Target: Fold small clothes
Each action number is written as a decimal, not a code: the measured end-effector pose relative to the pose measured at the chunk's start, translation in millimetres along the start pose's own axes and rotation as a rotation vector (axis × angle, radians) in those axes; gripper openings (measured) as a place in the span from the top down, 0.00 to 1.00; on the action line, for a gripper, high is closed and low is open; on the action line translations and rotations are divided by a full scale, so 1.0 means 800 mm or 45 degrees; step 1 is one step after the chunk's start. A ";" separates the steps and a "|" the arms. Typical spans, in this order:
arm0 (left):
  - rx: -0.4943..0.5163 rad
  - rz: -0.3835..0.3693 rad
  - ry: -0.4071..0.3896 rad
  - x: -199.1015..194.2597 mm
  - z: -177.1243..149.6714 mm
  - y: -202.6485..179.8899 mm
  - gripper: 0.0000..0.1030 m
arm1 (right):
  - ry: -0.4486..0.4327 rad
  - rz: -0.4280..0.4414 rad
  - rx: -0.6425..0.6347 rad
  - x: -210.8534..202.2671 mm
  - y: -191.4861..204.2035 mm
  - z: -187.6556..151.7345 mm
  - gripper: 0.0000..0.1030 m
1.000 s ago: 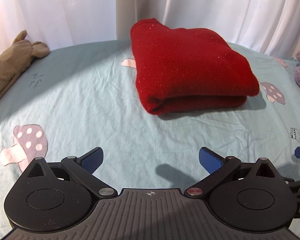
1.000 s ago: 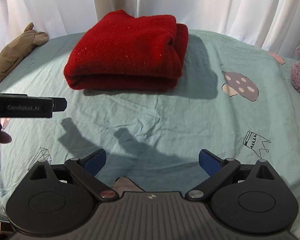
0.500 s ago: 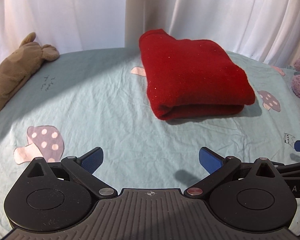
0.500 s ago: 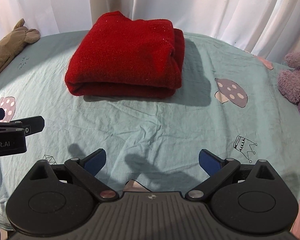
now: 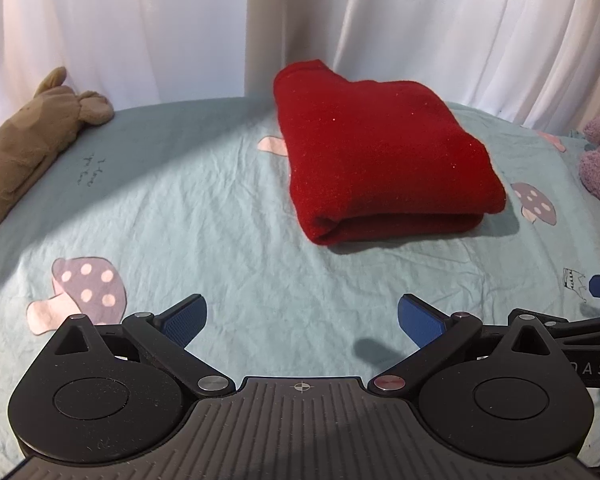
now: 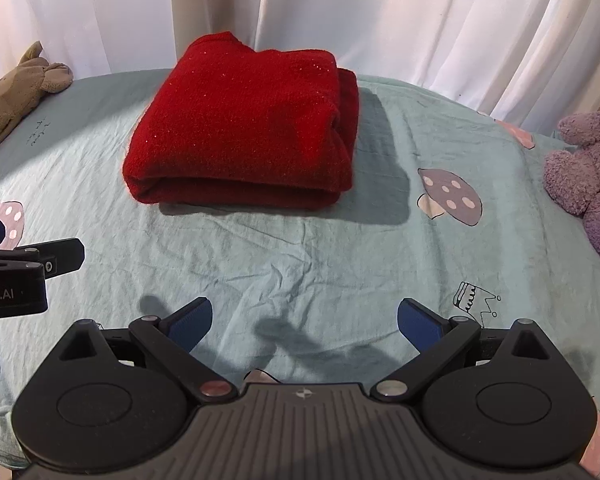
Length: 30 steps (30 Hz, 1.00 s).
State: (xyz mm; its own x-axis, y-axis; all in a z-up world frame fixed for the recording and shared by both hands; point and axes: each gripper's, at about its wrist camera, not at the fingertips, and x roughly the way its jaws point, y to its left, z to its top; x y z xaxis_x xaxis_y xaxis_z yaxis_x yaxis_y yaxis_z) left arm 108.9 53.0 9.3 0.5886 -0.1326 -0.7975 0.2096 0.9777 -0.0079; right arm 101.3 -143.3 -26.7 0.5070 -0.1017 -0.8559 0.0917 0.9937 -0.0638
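Observation:
A red knitted garment [image 5: 380, 160] lies folded into a thick rectangle on the light blue sheet [image 5: 204, 216], towards the far side; it also shows in the right wrist view [image 6: 248, 128]. My left gripper [image 5: 302, 318] is open and empty, above the sheet well short of the garment. My right gripper [image 6: 304, 320] is open and empty, also short of the garment. The left gripper's body shows at the left edge of the right wrist view [image 6: 24, 276].
A brown plush toy [image 5: 28, 140] lies at the far left of the sheet. A purple plush toy [image 6: 588, 176] lies at the right. White curtains [image 5: 140, 28] hang behind. The sheet carries mushroom prints [image 5: 84, 288].
Both grippers have drawn back from the folded garment, which now looks smaller and farther. Their jaws have stayed open. The garment has not moved.

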 end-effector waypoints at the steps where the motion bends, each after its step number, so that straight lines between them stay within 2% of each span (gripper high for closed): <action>1: -0.002 -0.001 0.002 0.000 0.000 0.000 0.00 | 0.000 0.000 -0.001 0.000 0.000 0.000 0.04; 30: -0.019 -0.030 0.015 -0.003 0.002 -0.001 0.00 | -0.020 -0.001 -0.005 -0.005 0.000 0.004 0.04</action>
State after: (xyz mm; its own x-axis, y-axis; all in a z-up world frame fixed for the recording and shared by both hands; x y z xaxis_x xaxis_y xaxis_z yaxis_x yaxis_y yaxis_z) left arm 108.7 52.6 12.7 0.5745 -0.1539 -0.8039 0.2117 0.9767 -0.0357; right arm 102.2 -143.4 -21.8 0.5206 -0.1035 -0.8475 0.0886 0.9938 -0.0670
